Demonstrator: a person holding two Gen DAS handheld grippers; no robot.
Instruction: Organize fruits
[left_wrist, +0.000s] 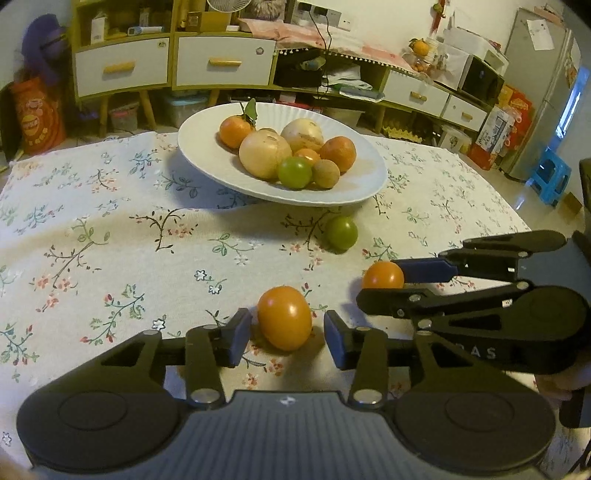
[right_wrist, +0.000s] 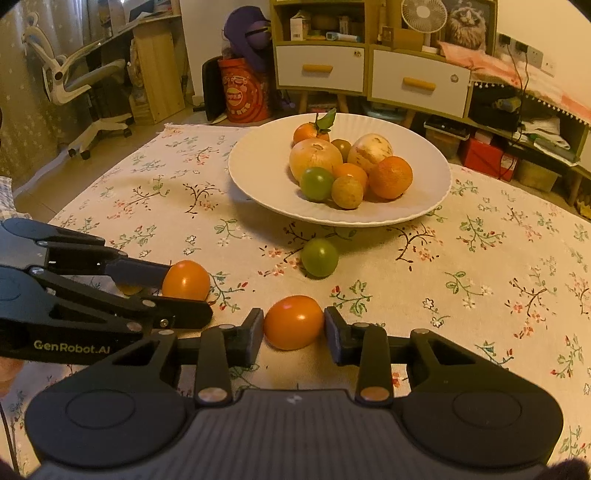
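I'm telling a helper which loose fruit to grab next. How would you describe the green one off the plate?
Find the big white plate of fruit on the flowered tablecloth. Just in front of its near rim, alone on the cloth, lies a small round green fruit. The other two loose fruits are orange and sit between tongs; the other green one is on the plate.

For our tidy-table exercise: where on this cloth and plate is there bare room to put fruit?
Free: the plate's left half, and the cloth left of it. Crowded: the plate's fruit pile, and the near strip with both tongs, two orange tomatoes and the green tomato.
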